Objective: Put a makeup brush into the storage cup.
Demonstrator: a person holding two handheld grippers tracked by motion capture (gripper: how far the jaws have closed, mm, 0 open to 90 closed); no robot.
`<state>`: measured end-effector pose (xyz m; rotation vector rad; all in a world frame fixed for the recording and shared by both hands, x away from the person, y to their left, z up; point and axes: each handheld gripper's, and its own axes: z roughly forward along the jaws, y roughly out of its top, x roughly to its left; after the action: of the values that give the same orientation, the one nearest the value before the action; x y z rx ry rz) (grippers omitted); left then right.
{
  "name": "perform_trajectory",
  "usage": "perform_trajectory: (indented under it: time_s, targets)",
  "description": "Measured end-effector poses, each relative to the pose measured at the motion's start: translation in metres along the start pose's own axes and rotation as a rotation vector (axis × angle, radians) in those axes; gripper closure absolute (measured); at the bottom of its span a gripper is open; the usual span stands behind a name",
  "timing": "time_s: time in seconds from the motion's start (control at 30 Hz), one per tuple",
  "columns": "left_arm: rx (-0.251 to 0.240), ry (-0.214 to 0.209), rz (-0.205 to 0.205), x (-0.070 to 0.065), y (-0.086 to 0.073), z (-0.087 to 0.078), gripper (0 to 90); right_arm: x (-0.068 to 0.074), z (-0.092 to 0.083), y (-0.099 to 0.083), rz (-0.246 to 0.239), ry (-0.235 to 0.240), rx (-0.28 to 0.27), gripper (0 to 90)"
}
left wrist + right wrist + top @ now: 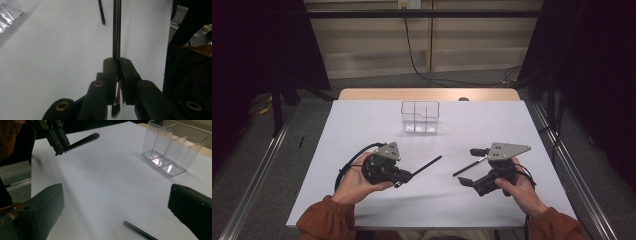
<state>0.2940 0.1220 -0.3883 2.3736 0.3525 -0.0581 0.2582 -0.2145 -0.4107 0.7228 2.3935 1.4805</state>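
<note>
High view: the left claw (pixel 404 176) is clamped on one end of a thin black brush (pixel 427 165), which juts from it up and to the right, low over the white bench (pixel 362 125). Gripping it by one end leaves the long shaft free, probably so it can be tipped and dropped upright into the clear holder (pixel 420 118) standing near the bench's far edge, well apart from both hands. The right claw (pixel 468 166) stands wide open, its jaws straddling a second brush (pixel 469 166) that lies flat on the bench; that spread looks like a set-up for closing on it.

Left gripper view: the left claw (pixel 117 72) is clenched on the brush (pixel 116 30). The shaft runs straight ahead from between the jaws, and the bristle tip pokes out behind them, so the hold is close to the bristle end. The second brush (pixel 101 12) lies farther off on the bench (pixel 50 62), and a corner of the holder (pixel 8 13) shows at the upper left.

Right gripper view: the right claw (pixel 116 207) is released, with nothing between its jaws but bare bench (pixel 105 182). The second brush (pixel 140 231) lies low between them, nearer the right-hand jaw and touching neither. Beyond, the left claw (pixel 58 145) carries its brush (pixel 82 141), and the holder (pixel 170 147) stands empty, its compartments open upward.
</note>
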Motion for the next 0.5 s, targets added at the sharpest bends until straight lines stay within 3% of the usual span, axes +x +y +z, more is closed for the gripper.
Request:
perform_trajectory:
  time_s: [0.2,0.5]
  targets:
    - [0.032,-0.006,-0.006,0.001,0.003,-0.001,83.8,0.001,0.011,0.007,-0.020,0.053,0.063,0.1]
    - [0.086,-0.011,0.034,-0.004,0.012,0.000,83.8,0.004,0.018,0.018,-0.035,0.111,0.129,0.2]
